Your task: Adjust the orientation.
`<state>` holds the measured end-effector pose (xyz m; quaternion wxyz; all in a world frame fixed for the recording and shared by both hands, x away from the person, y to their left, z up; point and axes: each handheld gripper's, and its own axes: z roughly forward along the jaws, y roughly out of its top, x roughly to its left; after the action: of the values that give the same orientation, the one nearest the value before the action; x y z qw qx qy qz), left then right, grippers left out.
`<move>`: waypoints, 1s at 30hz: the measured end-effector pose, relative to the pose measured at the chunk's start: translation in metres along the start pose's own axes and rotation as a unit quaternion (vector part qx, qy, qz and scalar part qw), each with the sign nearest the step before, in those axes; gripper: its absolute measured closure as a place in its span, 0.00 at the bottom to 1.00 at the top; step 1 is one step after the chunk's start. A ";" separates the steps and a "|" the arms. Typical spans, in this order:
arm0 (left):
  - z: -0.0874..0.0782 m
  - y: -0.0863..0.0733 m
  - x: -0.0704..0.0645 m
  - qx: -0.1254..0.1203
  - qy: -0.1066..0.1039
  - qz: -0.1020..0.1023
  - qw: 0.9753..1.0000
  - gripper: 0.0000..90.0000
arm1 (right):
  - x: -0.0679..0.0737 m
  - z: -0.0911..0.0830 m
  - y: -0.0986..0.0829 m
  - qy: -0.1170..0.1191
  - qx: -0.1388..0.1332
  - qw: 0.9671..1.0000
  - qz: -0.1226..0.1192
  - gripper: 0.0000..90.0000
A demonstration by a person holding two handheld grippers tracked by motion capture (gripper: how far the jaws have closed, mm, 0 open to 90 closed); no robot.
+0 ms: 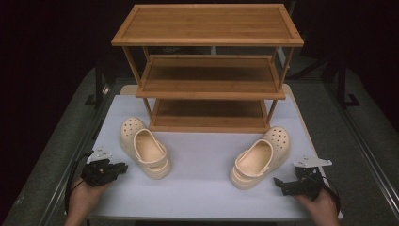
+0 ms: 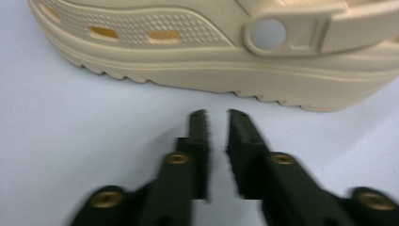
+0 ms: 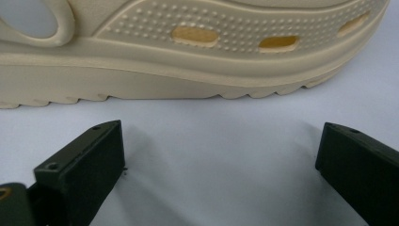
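- Left clog (image 1: 143, 147) sits on the desk (image 1: 202, 188) just ahead of the left tongs (image 1: 123, 166), nearly closed, holding nothing.
- Right clog (image 1: 261, 157): looks like light, bendy foam (grab the heel strap or rim); right tongs (image 1: 278, 182) wide open, empty.

The light came from above and fell mostly on the white table (image 1: 202, 179), while the room around it stayed almost black. The shelf (image 1: 207, 23) threw soft shadows on its lower boards. In the left gripper view the black jaws were blurred and showed blocky breaks. The right gripper view was sharper, without glare.
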<state>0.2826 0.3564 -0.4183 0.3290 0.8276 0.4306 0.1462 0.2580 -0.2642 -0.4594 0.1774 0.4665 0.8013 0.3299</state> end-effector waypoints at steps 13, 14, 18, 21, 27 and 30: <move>-0.005 0.034 0.032 0.000 0.011 -0.016 1.000 1.00 | 0.000 0.000 0.000 0.000 0.000 1.000 0.000 0.01; -0.005 0.042 0.035 -0.002 0.012 -0.019 1.000 1.00 | 0.000 0.000 0.000 0.000 -0.001 1.000 0.000 0.01; -0.003 0.057 0.042 -0.004 0.016 -0.020 1.000 1.00 | 0.000 0.000 0.000 0.001 -0.001 1.000 0.000 0.01; -0.001 0.064 0.046 -0.004 0.015 -0.019 1.000 1.00 | 0.000 0.000 0.000 0.000 -0.001 1.000 0.000 0.01; 0.007 0.085 0.058 0.001 0.024 -0.018 1.000 1.00 | 0.000 0.000 0.000 0.001 -0.001 1.000 0.001 0.01; 0.012 0.095 0.065 0.002 0.027 -0.018 0.999 1.00 | 0.000 0.000 0.000 0.001 -0.001 1.000 0.001 0.01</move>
<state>0.3856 0.3646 -0.3662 0.3180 0.8162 0.4544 0.1617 0.2582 -0.2643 -0.4596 0.1769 0.4665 0.8010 0.3309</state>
